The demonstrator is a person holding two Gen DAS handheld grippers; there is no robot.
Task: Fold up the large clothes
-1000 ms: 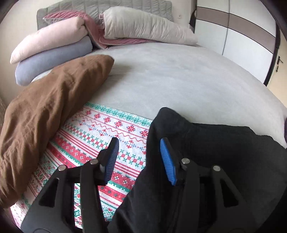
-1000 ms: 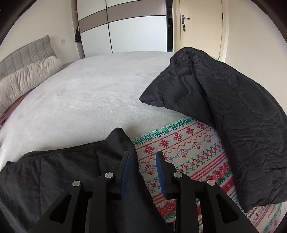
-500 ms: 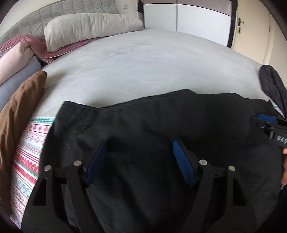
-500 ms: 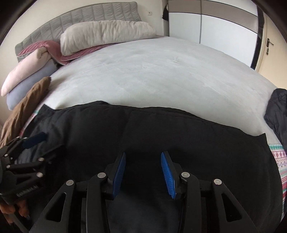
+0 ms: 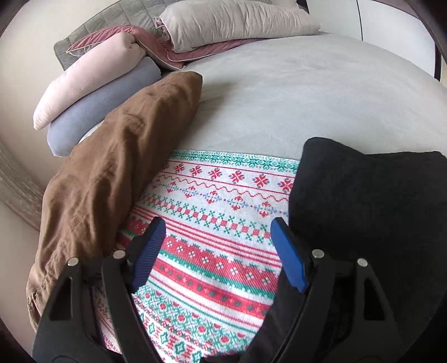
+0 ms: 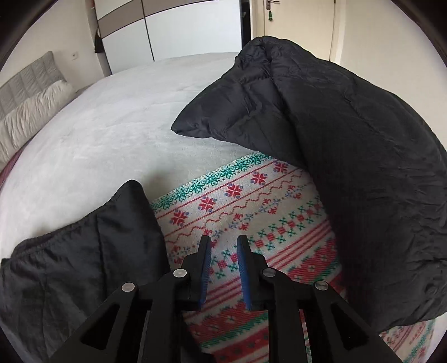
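Observation:
A black garment lies on the patterned red, green and white blanket; it shows at the right of the left wrist view [image 5: 371,212] and at the lower left of the right wrist view [image 6: 78,265]. My left gripper [image 5: 218,237] is wide open and empty over the blanket [image 5: 212,223], just left of the garment's edge. My right gripper [image 6: 223,245] is open by a narrow gap and empty, over the blanket [image 6: 251,217] just right of the garment's edge.
A brown garment [image 5: 111,178] lies along the blanket's left side. A black puffy jacket [image 6: 349,156] lies on its right side. Pillows and folded bedding [image 5: 117,72] are stacked at the headboard. The grey bed cover [image 5: 293,97] stretches beyond. A wardrobe [image 6: 173,30] and a door [image 6: 296,25] stand behind.
Half a second ago both grippers faced the middle of the spread black garment. Now each has swung outward to its own side edge. The left jaws are wider, the right jaws narrower.

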